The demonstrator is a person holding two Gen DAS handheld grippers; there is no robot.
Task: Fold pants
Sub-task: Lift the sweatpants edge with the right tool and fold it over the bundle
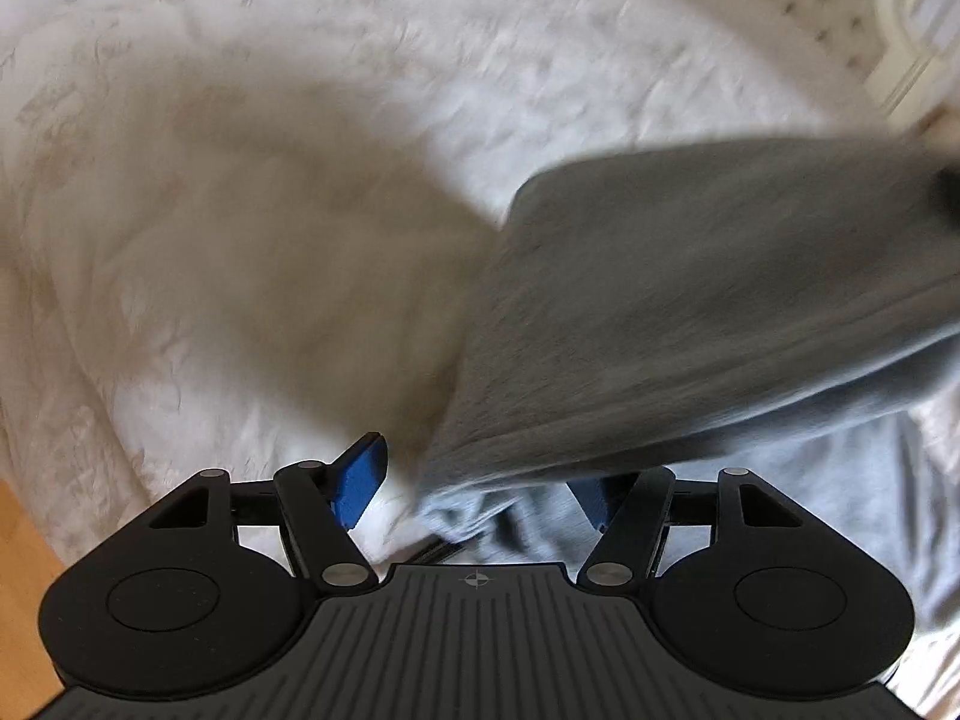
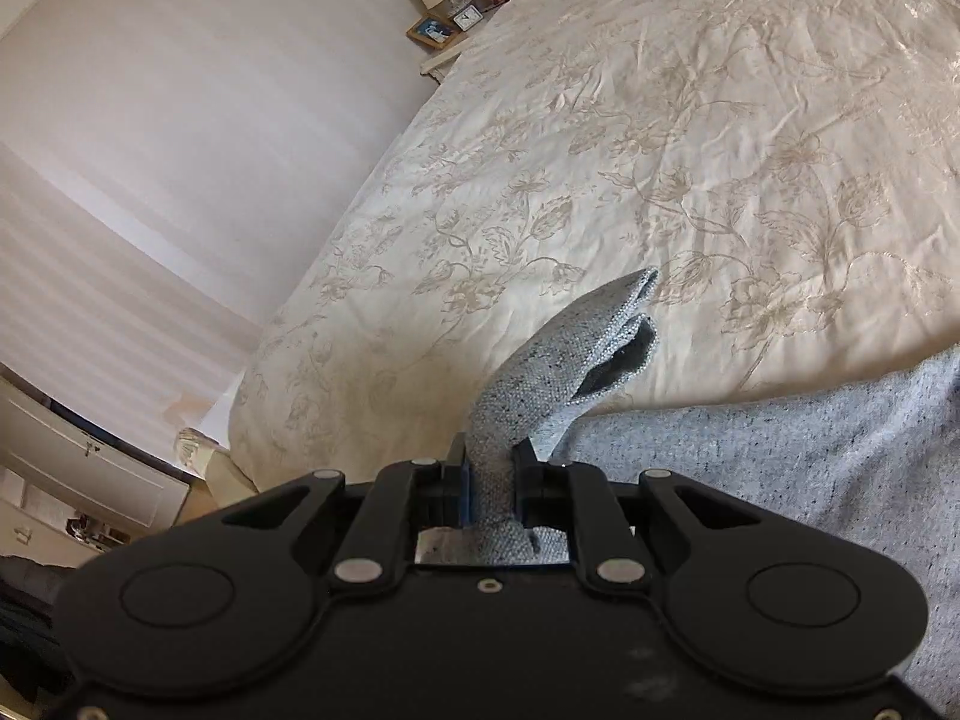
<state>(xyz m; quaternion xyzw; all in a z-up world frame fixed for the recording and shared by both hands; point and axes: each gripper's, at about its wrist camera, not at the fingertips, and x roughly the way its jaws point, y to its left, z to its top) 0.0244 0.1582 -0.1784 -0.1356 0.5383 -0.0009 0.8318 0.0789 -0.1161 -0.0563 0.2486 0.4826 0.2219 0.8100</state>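
Black left gripper, blue fingers, silver rivets

- Soft daylight fills both views; a sheen of glare sits on the bedspread at the upper right of the right wrist view.
- The left wrist view is smeared by motion blur, the grey pants worst.
- Fisheye bending curves every edge; corners go dark.

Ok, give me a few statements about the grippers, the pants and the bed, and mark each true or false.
1. The right gripper is clamped on a fold of the grey pants. True.
2. The left gripper is shut tight. False: its jaws stand apart.
3. The pants lie on a floral bedspread. True.
4. The pants are dark blue denim. False: they are flecked grey knit.
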